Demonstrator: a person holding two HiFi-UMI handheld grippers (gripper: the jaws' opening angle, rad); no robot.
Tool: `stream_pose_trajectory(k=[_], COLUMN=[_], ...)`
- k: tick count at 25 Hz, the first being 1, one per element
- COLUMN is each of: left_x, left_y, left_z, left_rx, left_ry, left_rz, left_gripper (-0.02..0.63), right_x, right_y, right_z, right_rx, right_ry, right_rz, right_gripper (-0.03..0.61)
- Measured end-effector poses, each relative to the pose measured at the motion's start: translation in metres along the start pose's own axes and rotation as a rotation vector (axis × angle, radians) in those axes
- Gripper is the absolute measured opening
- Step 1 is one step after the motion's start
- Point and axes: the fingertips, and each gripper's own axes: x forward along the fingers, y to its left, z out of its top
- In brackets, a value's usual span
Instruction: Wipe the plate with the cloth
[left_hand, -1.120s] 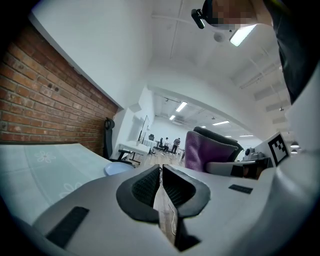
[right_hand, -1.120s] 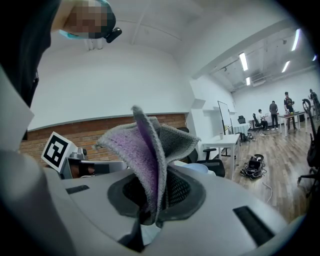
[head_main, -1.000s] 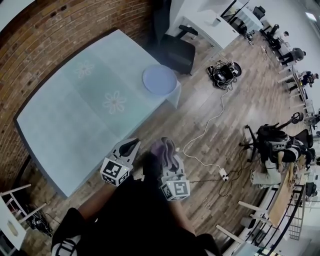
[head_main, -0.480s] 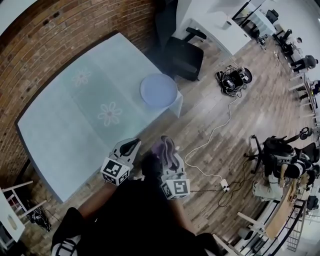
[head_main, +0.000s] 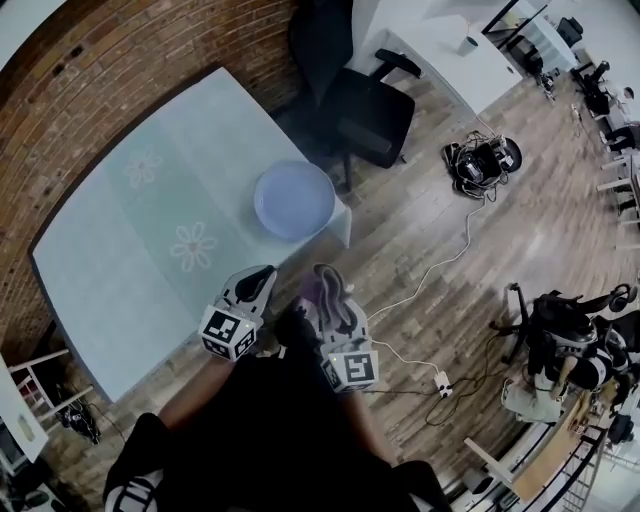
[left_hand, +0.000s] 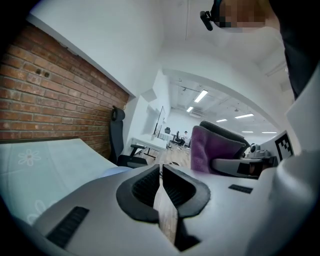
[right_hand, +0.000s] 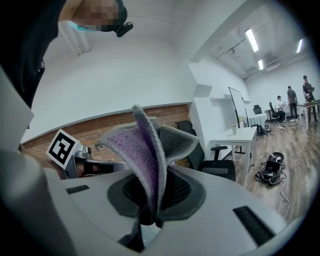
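Note:
A pale blue plate (head_main: 293, 200) lies near the right corner of the table (head_main: 120, 260), which has a light cloth with flower prints. My left gripper (head_main: 266, 274) hovers at the table's near edge, short of the plate, its jaws shut with nothing between them (left_hand: 161, 172). Beside it my right gripper (head_main: 327, 275) is shut on a folded purple-and-grey cloth (right_hand: 145, 150), which sticks up from the jaws (head_main: 325, 292). In the left gripper view the cloth (left_hand: 210, 150) shows at the right.
A black office chair (head_main: 365, 115) stands just beyond the table's corner by the plate. A brick wall (head_main: 130, 60) runs along the table's far side. Cables (head_main: 440, 260) lie across the wooden floor at the right, and a white desk (head_main: 455, 60) stands farther back.
Both grippers have moved forward together toward the table. The plate now lies closer to them and lower left in the head view. The cloth stays gripped in the right gripper.

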Motion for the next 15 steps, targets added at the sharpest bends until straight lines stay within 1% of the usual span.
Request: stream_pose_trajectory(k=[4, 8, 12, 15], left_x=[0.030, 0.047, 0.051, 0.053], left_y=[0.007, 0.018, 0.029, 0.041], left_z=[0.006, 0.008, -0.001, -0.005], left_rx=[-0.019, -0.028, -0.033, -0.059], left_ry=[-0.004, -0.010, 0.030, 0.040], left_rz=[0.063, 0.129, 0.198, 0.225], left_gripper=[0.044, 0.044, 0.044, 0.044], right_x=[0.015, 0.029, 0.034, 0.044], right_y=[-0.037, -0.064, -0.075, -0.075], right_z=[0.003, 0.006, 0.010, 0.009], right_rx=[-0.007, -0.013, -0.019, -0.022], right_ry=[0.019, 0.026, 0.033, 0.034], right_rz=[0.043, 0.074, 0.103, 0.127], right_gripper=[0.058, 0.058, 0.058, 0.058])
